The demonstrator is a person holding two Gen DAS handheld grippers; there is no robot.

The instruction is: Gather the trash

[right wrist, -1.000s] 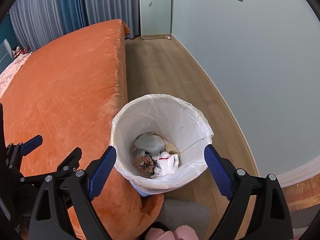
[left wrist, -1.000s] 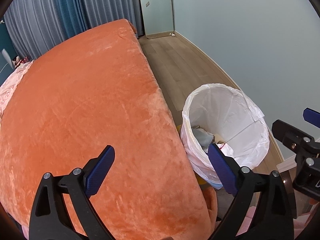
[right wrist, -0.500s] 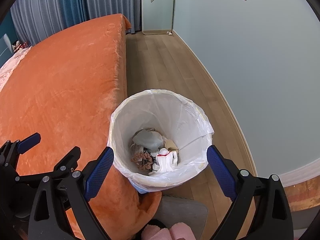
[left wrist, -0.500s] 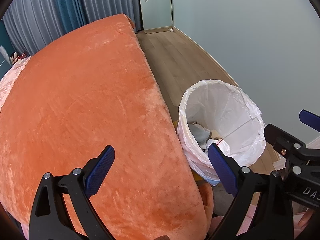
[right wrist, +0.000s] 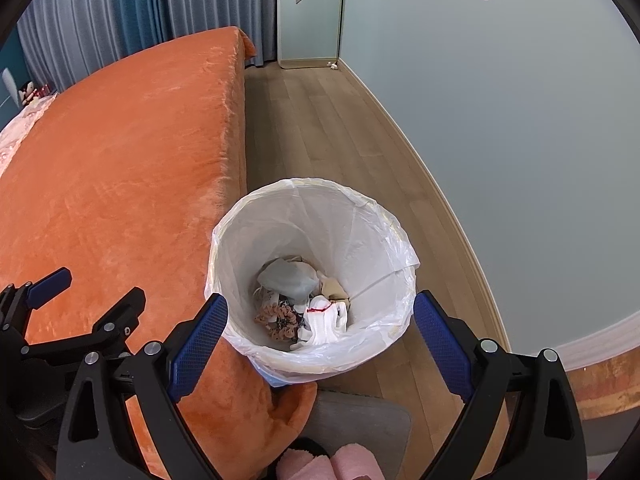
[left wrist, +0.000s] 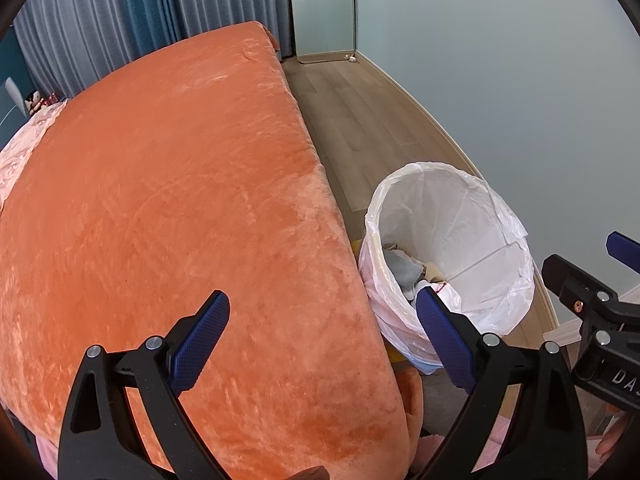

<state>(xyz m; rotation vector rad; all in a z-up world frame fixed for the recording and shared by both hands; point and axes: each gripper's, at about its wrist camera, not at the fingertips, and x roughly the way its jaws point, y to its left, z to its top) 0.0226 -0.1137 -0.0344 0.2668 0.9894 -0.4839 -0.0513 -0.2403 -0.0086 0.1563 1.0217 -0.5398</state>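
The right gripper [right wrist: 320, 320] and left gripper [left wrist: 322, 326] hover with fingers wide and empty, the right over the lined bin [right wrist: 384, 220] at the bed's [right wrist: 120, 168] corner, ready for more trash

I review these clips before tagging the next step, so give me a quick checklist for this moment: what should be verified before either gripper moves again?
1. Left gripper open and holding nothing: ok.
2. Right gripper open and holding nothing: ok.
3. Trash bin upright beside the bed: ok.
4. Bag liner folded over the bin rim all round: ok in the right wrist view.
5. Trash sits low in the bin, room left: ok.
6. More trash left to collect on bed or floor: none visible, but cannot tell beyond these views.
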